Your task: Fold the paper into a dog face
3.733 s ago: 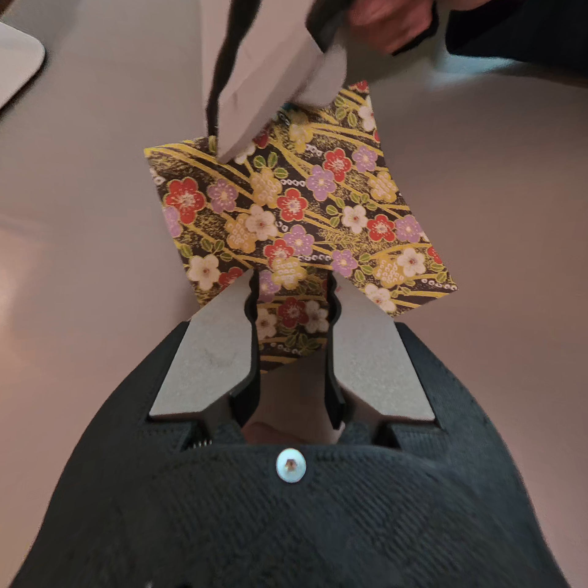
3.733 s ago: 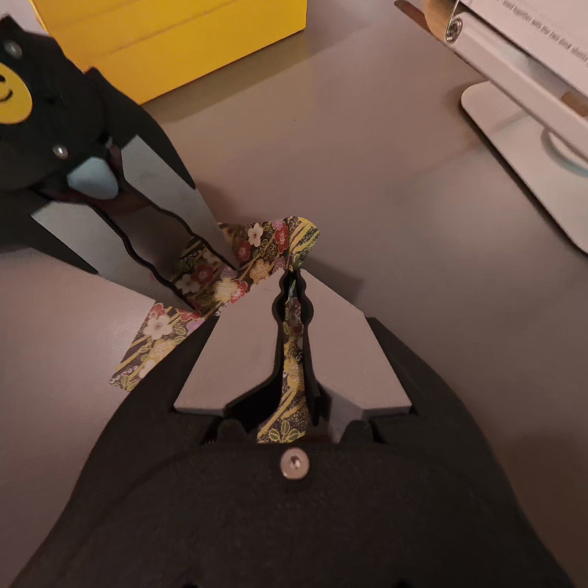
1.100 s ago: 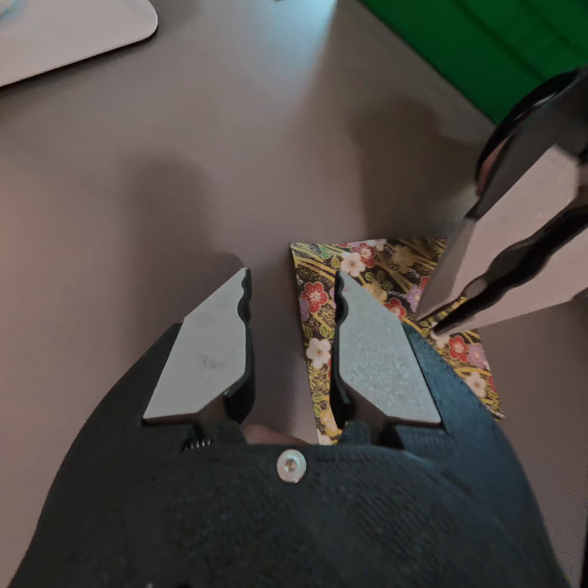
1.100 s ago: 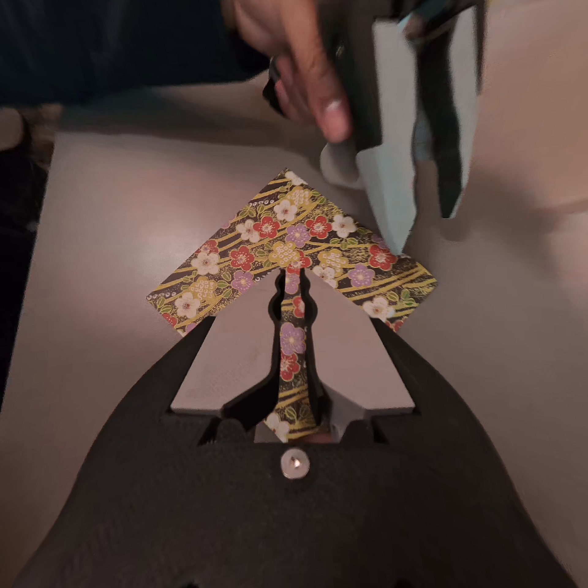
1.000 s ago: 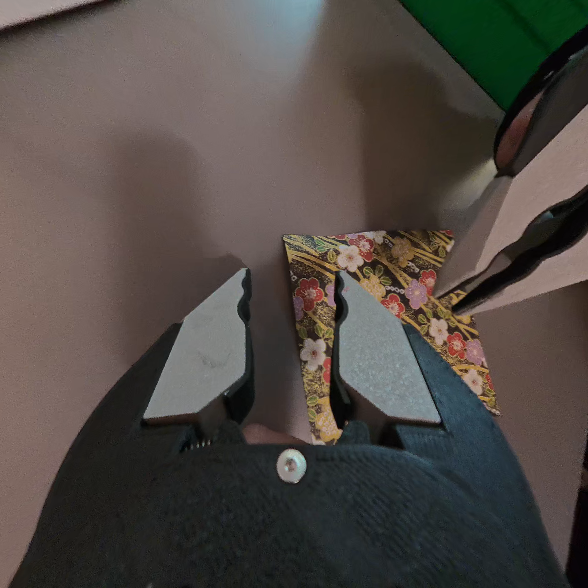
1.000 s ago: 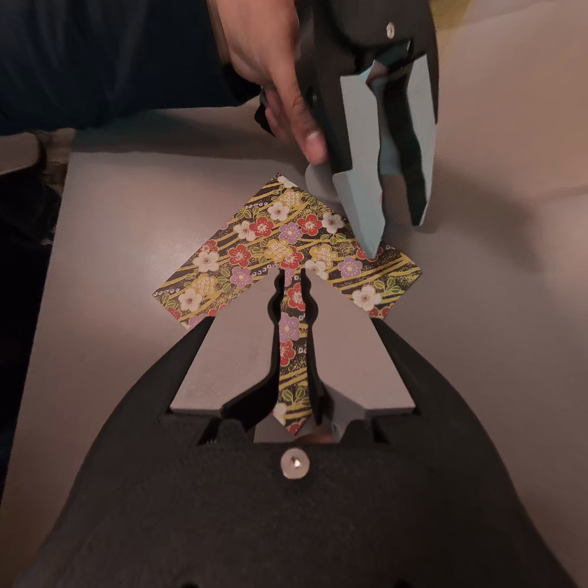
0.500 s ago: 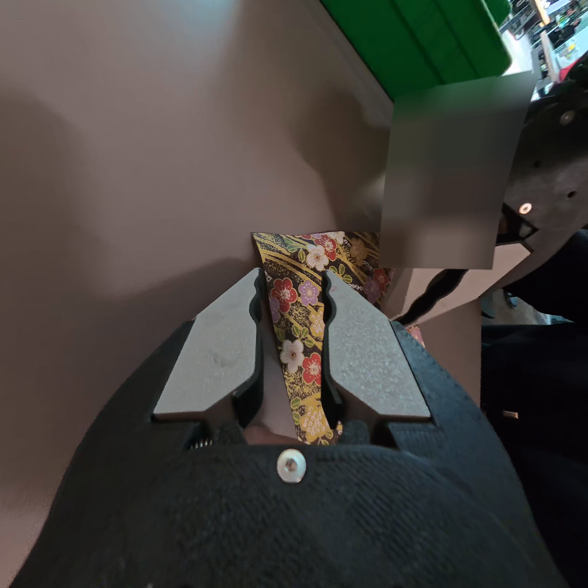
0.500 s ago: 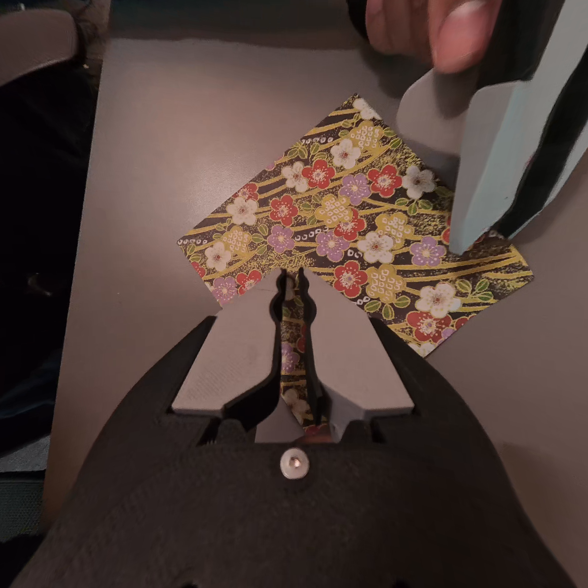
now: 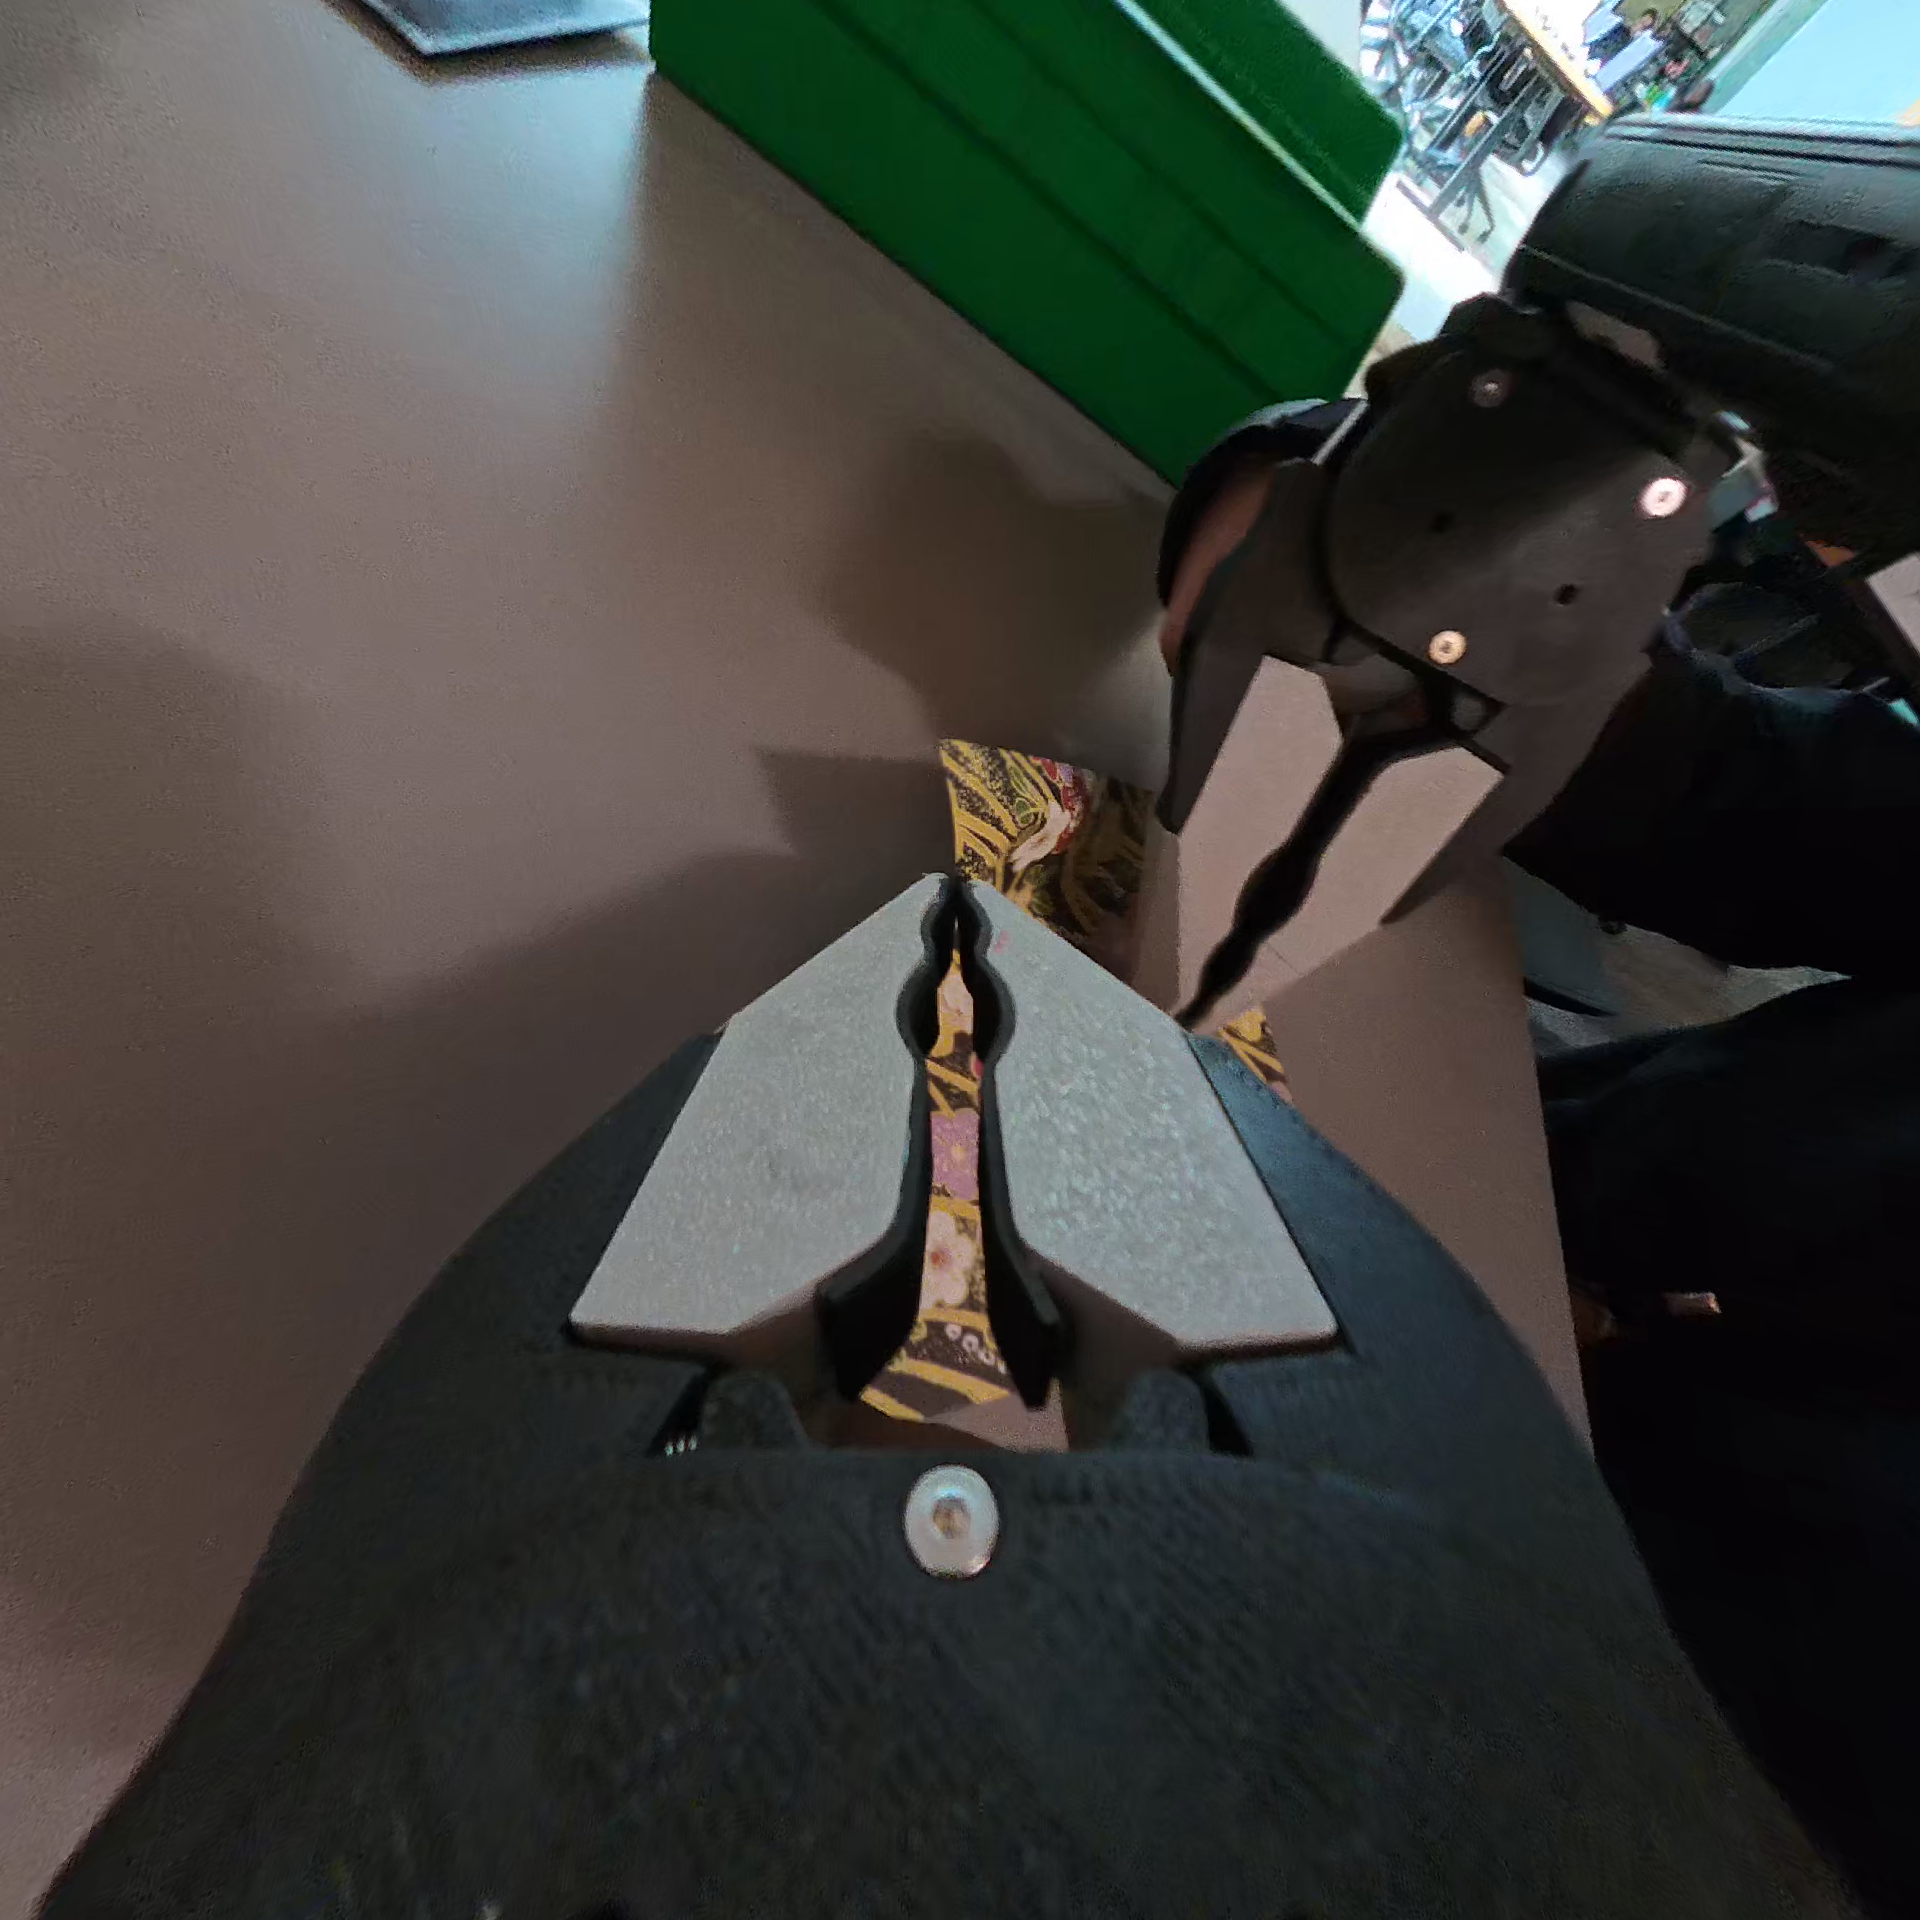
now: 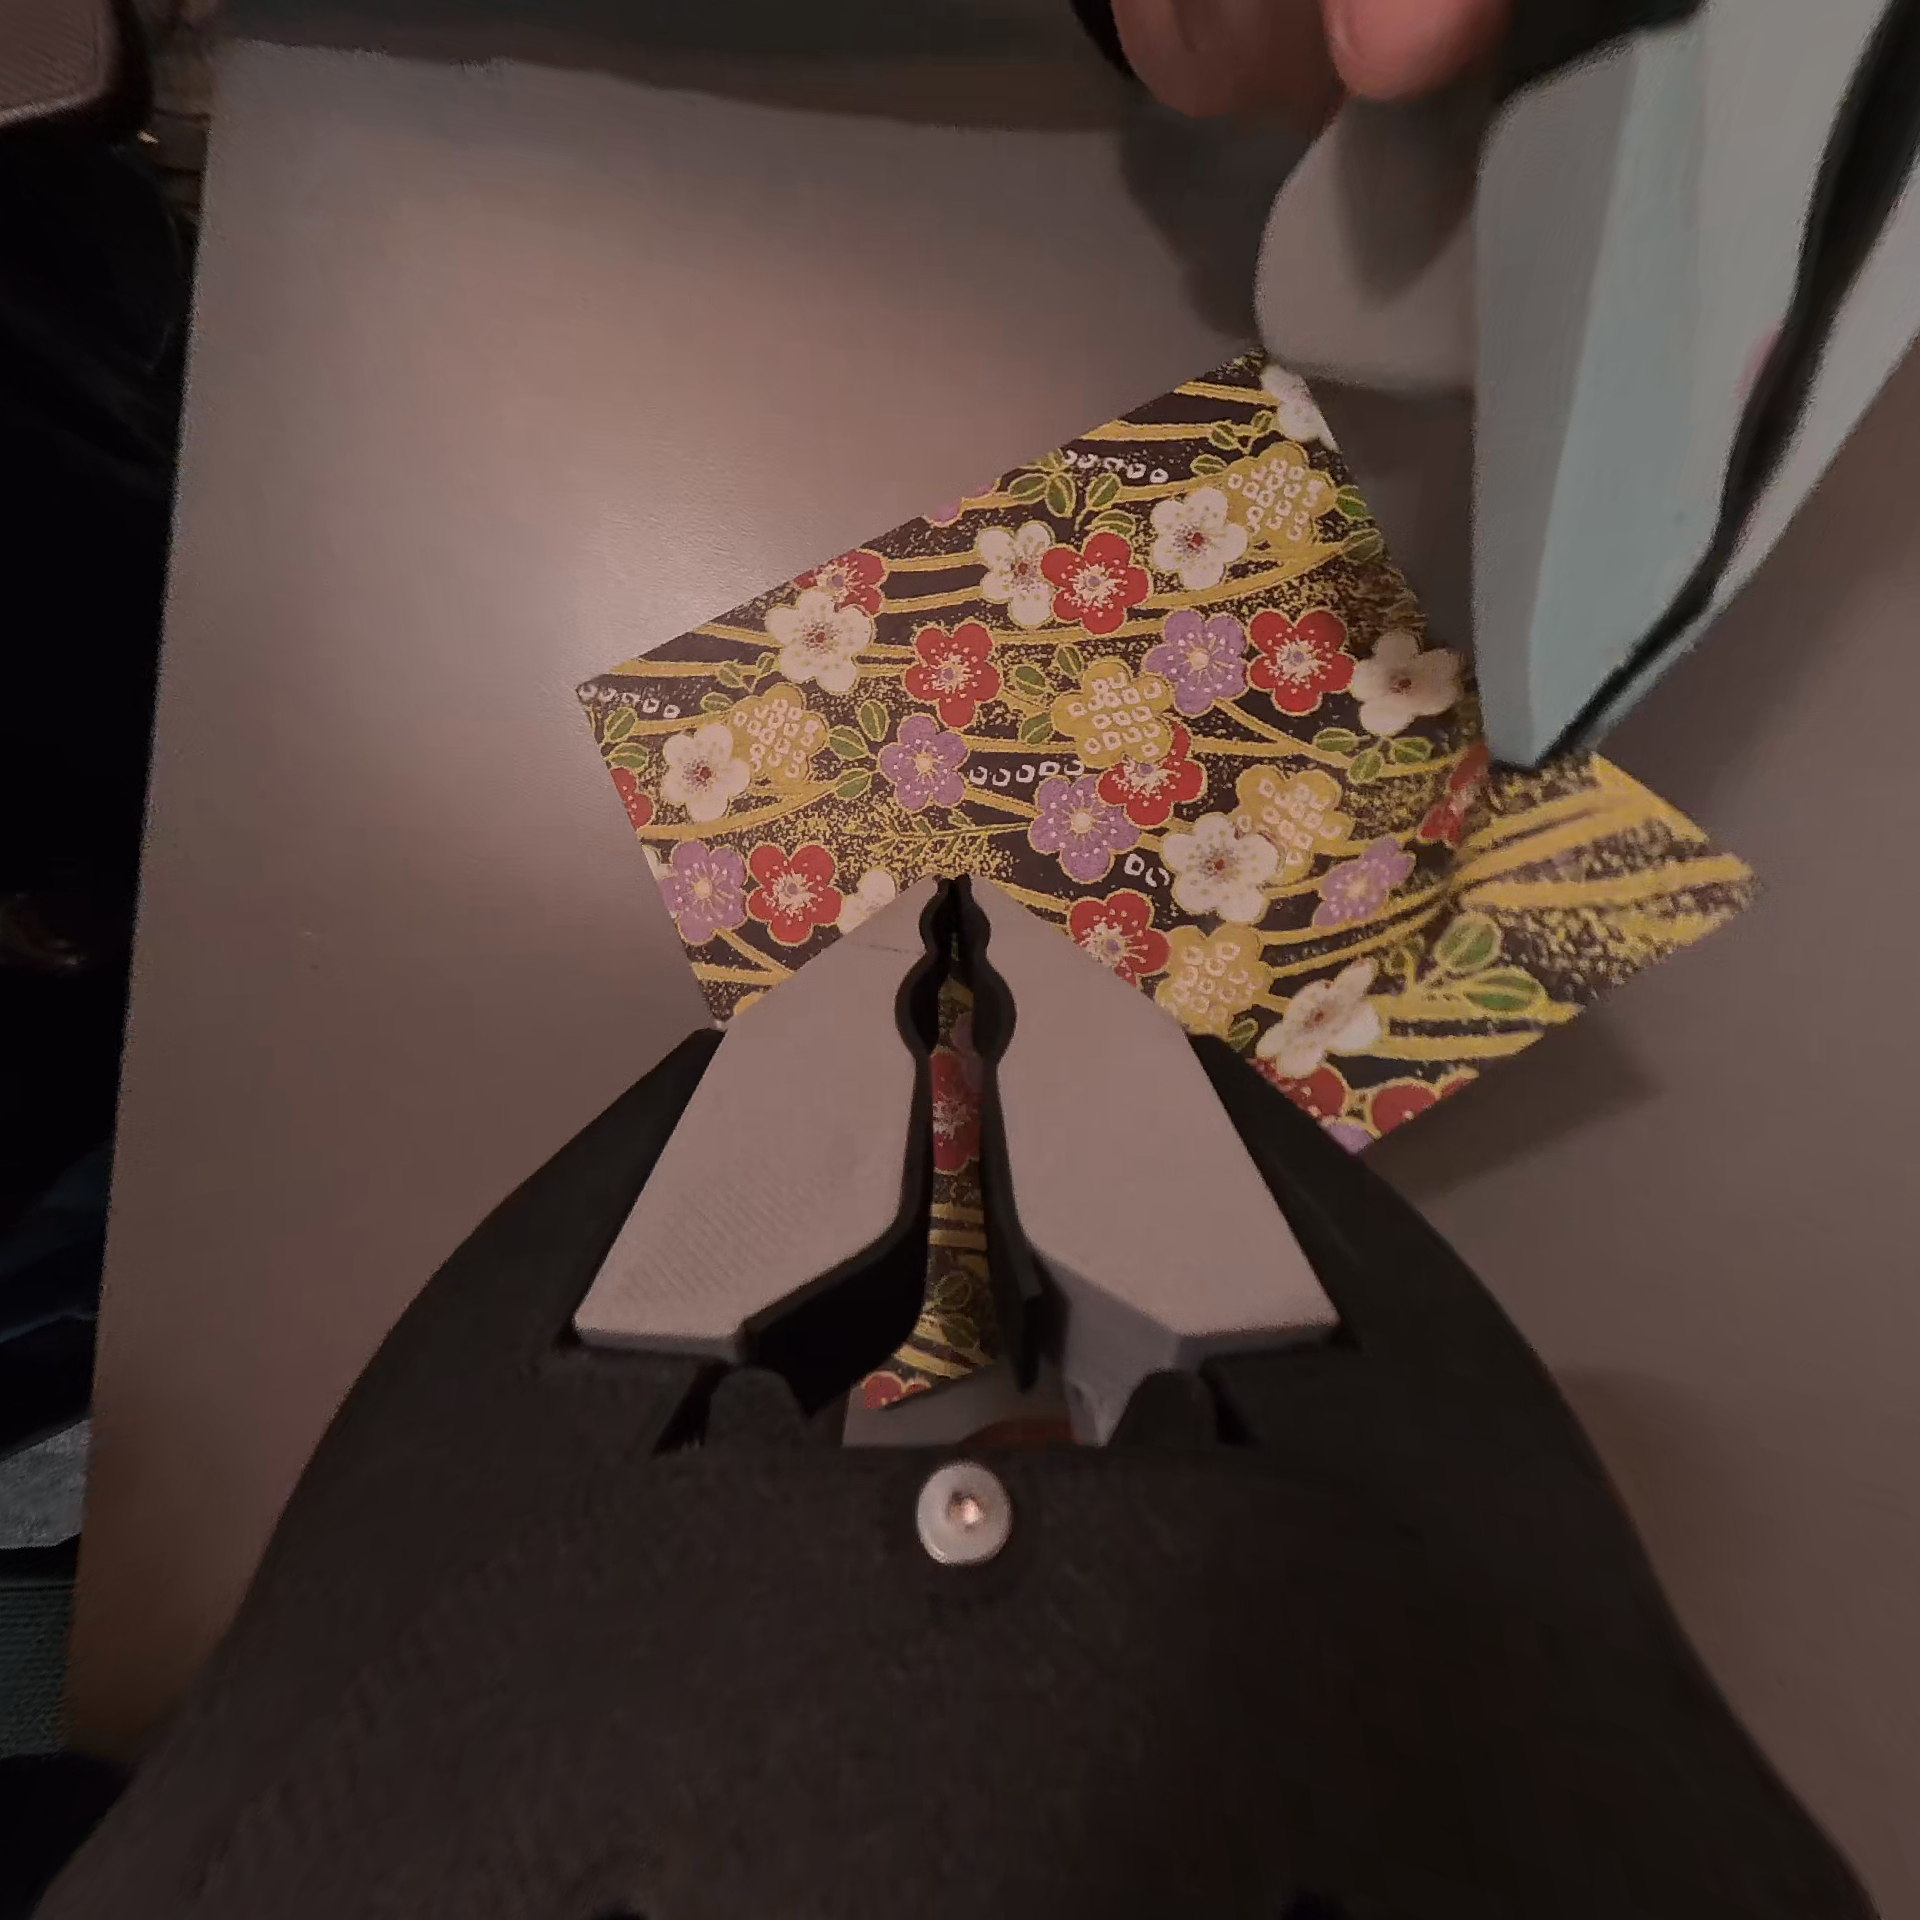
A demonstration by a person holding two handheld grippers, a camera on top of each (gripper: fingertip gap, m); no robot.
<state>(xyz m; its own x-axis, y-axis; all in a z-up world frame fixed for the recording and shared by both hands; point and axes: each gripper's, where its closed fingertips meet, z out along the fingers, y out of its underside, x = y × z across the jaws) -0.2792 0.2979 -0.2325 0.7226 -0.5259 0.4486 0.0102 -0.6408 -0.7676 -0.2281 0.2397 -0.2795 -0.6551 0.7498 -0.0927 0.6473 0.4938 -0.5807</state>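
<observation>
The floral paper (image 10: pixel 1091 707), dark with gold stripes and red, purple and white blossoms, lies flat on the grey table (image 10: pixel 520 416). My right gripper (image 10: pixel 956 891) is shut, its tips down on the paper's near part, with paper showing through the slit between the fingers. My left gripper (image 10: pixel 1538 743) comes in from the upper right, shut, with its tip on the paper near the right corner. In the left wrist view my left gripper (image 9: pixel 954 899) is shut over the paper (image 9: pixel 1039 831), and the right gripper (image 9: pixel 1195 1003) points down beside it. I cannot tell whether either pinches paper.
A green box (image 9: pixel 1039 208) stands on the table beyond the paper. A person's hand (image 10: pixel 1299 52) holds the left gripper at the top. The table's edge (image 10: pixel 192 623) runs down the left of the right wrist view, with dark clothing past it. Spacing between my two grippers at the tips: around 9 cm.
My left gripper has shut; half a second ago its fingers were apart over the paper's edge. The right gripper stays shut on the paper. Both views have drawn closer to the paper.
</observation>
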